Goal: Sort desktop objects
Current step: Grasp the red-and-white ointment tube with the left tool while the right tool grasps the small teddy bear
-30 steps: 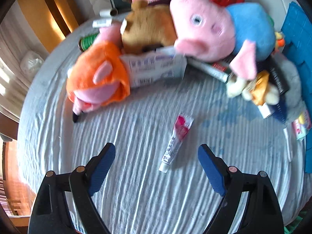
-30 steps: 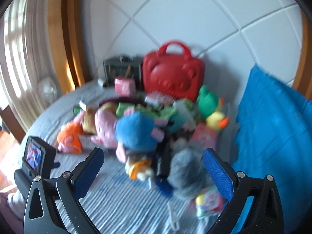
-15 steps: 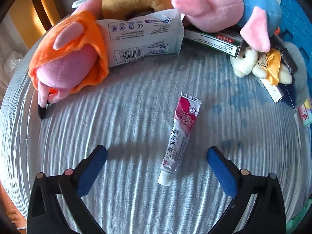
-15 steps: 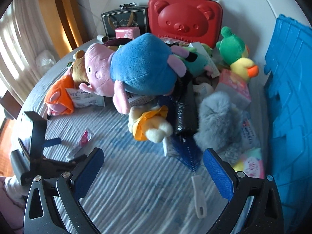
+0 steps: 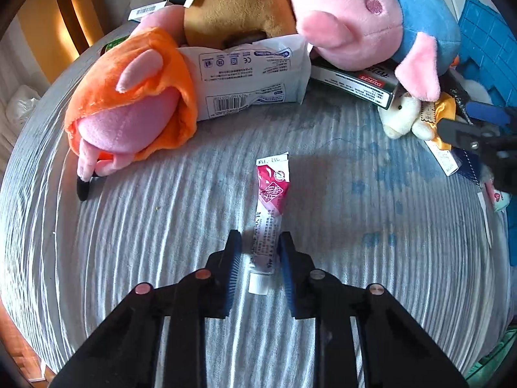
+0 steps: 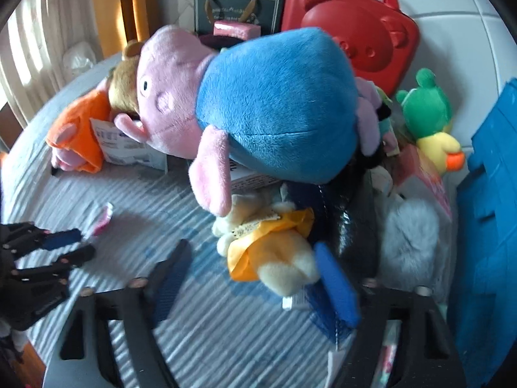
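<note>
A small red-and-white ointment tube [image 5: 269, 213] lies on the striped grey cloth [image 5: 129, 226]. My left gripper [image 5: 258, 245] straddles its capped end, jaws nearly closed with a thin gap on each side. It also shows in the right wrist view [image 6: 69, 244] beside the tube [image 6: 102, 218]. My right gripper [image 6: 255, 258] is open around a small cream plush in a yellow dress [image 6: 268, 245], fingers apart from it. That plush shows in the left wrist view [image 5: 416, 116].
A big pink-and-blue pig plush [image 6: 258, 103], an orange pig plush [image 5: 129, 97], a brown plush [image 5: 236, 3], a white packet [image 5: 248, 74] and a green box [image 5: 355, 80] crowd the back. A red case [image 6: 355, 22], green duck plush [image 6: 429, 119], grey fluffy toy [image 6: 410, 236] and blue crate [image 6: 491, 226] stand right.
My left gripper has come down over the tube and its jaws have closed in from wide open. My right gripper has moved forward and down around the small yellow-dressed plush.
</note>
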`<state>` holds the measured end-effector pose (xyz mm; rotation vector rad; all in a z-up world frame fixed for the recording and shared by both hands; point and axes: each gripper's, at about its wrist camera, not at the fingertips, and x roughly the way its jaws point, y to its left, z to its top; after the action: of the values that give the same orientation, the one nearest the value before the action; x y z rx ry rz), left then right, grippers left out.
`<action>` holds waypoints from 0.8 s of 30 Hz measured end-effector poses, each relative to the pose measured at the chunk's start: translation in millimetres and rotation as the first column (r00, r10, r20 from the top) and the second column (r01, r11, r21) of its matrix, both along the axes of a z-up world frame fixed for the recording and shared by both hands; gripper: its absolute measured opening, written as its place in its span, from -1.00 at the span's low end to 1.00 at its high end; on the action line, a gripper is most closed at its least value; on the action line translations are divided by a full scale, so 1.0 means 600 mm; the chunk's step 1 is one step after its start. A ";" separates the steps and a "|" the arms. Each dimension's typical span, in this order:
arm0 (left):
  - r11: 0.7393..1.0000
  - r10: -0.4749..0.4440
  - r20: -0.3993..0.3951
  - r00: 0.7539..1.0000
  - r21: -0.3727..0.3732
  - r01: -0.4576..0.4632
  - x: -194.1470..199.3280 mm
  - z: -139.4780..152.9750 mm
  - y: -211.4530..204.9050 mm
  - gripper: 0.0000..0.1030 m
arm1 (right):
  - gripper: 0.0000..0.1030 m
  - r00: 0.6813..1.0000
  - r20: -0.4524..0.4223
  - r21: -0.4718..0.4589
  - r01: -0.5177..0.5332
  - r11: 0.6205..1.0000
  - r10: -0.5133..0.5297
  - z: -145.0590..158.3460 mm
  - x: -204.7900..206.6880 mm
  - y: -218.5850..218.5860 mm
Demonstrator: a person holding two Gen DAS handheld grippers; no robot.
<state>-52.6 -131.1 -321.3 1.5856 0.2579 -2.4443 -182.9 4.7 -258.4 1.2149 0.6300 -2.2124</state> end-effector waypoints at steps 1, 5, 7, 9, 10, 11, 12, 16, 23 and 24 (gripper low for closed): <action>1.000 0.005 0.001 1.000 -0.001 -0.005 0.000 0.000 -0.003 -0.55 | 0.72 1.000 0.008 0.015 -0.002 1.000 0.002 -0.011 -0.006 -0.005; 0.999 0.038 0.011 0.999 -0.005 -0.038 0.001 0.000 -0.017 -0.55 | 0.01 0.999 0.048 0.081 0.012 0.997 -0.015 -0.050 -0.016 -0.013; 0.999 0.051 0.012 0.999 -0.020 -0.051 0.004 0.001 -0.019 -0.55 | -0.06 0.995 0.092 0.060 0.029 0.998 -0.034 -0.055 -0.010 -0.005; 0.998 0.052 -0.002 0.999 -0.024 -0.052 0.009 0.004 -0.019 -0.55 | -0.18 0.986 0.163 0.006 0.037 0.999 -0.038 -0.052 0.006 0.010; 0.998 0.052 -0.006 0.999 -0.021 -0.052 0.011 0.005 -0.020 -0.55 | -0.40 0.981 0.191 -0.017 0.036 0.999 -0.032 -0.050 0.012 0.015; 0.998 0.053 -0.009 0.999 -0.016 -0.053 0.013 0.005 -0.020 -0.55 | -0.43 0.974 0.226 -0.048 0.040 0.998 -0.028 -0.048 0.021 0.022; 0.998 0.054 -0.009 0.998 -0.012 -0.054 0.014 0.003 -0.021 -0.55 | -0.43 0.971 0.236 -0.058 0.041 0.998 -0.026 -0.047 0.027 0.026; 0.998 0.059 -0.003 0.998 -0.002 -0.059 0.022 -0.005 -0.024 -0.55 | -0.05 0.981 0.187 -0.053 0.058 0.997 -0.047 -0.035 0.031 0.029; 0.999 0.055 -0.009 0.998 -0.001 -0.055 0.037 -0.008 -0.026 -0.55 | 0.47 0.973 0.192 -0.045 0.136 0.990 -0.125 -0.060 -0.002 0.019; 0.998 0.055 -0.007 0.998 0.001 -0.055 0.039 -0.008 -0.027 -0.55 | 0.47 0.970 0.201 -0.045 0.144 0.988 -0.133 -0.067 -0.005 0.018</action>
<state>-29.2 -147.4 -326.3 1.5495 0.2998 -2.4086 -186.1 15.6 -298.6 1.4651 0.4078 -2.1685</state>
